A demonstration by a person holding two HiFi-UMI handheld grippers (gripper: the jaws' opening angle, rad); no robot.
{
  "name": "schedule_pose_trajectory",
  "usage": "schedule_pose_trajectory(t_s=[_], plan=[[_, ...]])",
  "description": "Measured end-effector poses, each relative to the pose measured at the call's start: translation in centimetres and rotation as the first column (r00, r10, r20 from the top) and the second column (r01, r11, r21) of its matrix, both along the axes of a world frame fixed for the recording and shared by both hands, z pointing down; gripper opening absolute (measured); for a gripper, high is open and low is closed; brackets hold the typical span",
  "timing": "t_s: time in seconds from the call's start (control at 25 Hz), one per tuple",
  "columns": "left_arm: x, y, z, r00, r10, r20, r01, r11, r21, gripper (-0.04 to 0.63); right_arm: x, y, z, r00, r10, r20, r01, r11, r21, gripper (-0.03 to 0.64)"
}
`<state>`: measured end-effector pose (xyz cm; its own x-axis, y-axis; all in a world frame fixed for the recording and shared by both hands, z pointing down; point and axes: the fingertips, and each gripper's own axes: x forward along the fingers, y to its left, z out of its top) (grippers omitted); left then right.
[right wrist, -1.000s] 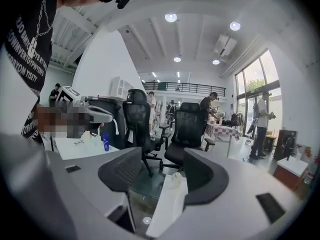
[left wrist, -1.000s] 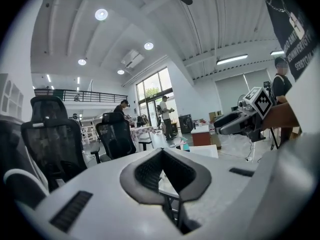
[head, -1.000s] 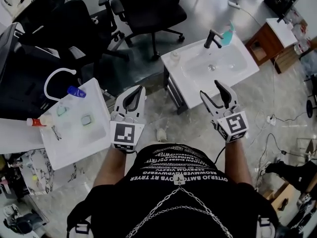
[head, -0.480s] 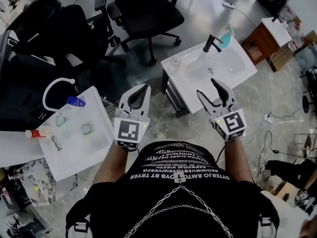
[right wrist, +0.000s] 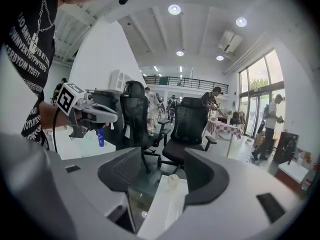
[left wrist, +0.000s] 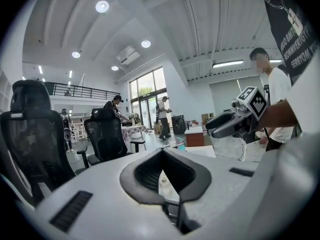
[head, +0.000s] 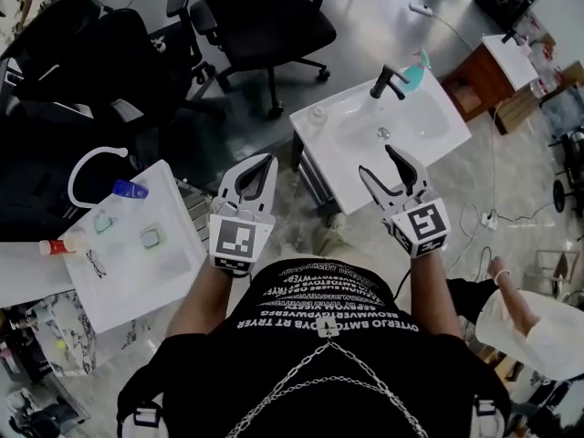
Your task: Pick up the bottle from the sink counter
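Note:
A small pale bottle (head: 318,114) stands on the left near corner of the white sink counter (head: 429,135). It shows again through the jaws in the left gripper view (left wrist: 163,179) and on the counter corner in the right gripper view (right wrist: 172,180). Both grippers hover over the floor, short of the counter. My left gripper (head: 264,162) has its tips together with nothing in it (left wrist: 162,151). My right gripper (head: 380,161) stands open and empty (right wrist: 163,160), pointing at the counter's near edge.
A black faucet (head: 387,79) and a teal object (head: 416,70) sit at the counter's far side. A second white basin (head: 173,272) at left holds a blue bottle (head: 128,189). Black office chairs (head: 265,16) stand behind. A person in white (head: 538,322) is at lower right.
The sink counter has drifted slightly left and nearer in the head view as I step forward. Both grippers keep their poses. A person in white has come into view at lower right.

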<state>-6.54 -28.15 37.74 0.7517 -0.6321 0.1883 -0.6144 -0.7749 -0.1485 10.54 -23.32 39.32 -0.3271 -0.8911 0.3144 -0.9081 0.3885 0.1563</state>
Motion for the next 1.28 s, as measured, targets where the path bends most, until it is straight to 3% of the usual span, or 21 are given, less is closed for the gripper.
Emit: schedule_pose_trajectory(t_s=[0.52, 0.8, 1.0, 1.16, 1.28], plan=[[6.7, -6.0, 0.4, 0.994, -0.110, 0.021, 0.110, 0.994, -0.016, 0.006, 6.0, -7.6, 3.3, 0.990, -0.122, 0.067, 0.127, 0.990, -0.061, 0.252], [11.2, -10.5, -0.2, 0.978, -0.205, 0.024, 0.205, 0.979, 0.002, 0.006, 11.0, -12.8, 5.5, 0.976, -0.205, 0.073, 0.212, 0.972, -0.099, 0.255], [13.8, -12.7, -0.9, 0.957, -0.288, 0.014, 0.288, 0.957, 0.017, 0.005, 13.7, -15.9, 8.2, 0.953, -0.283, 0.112, 0.297, 0.945, -0.136, 0.256], [14.0, -12.8, -0.7, 0.926, -0.377, -0.001, 0.377, 0.926, -0.016, 0.005, 13.8, -17.7, 11.2, 0.917, -0.359, 0.176, 0.389, 0.903, -0.185, 0.256], [13.4, -11.8, 0.3, 0.908, -0.419, 0.026, 0.419, 0.907, -0.045, 0.005, 12.8, -18.3, 14.0, 0.892, -0.408, 0.194, 0.446, 0.866, -0.225, 0.259]])
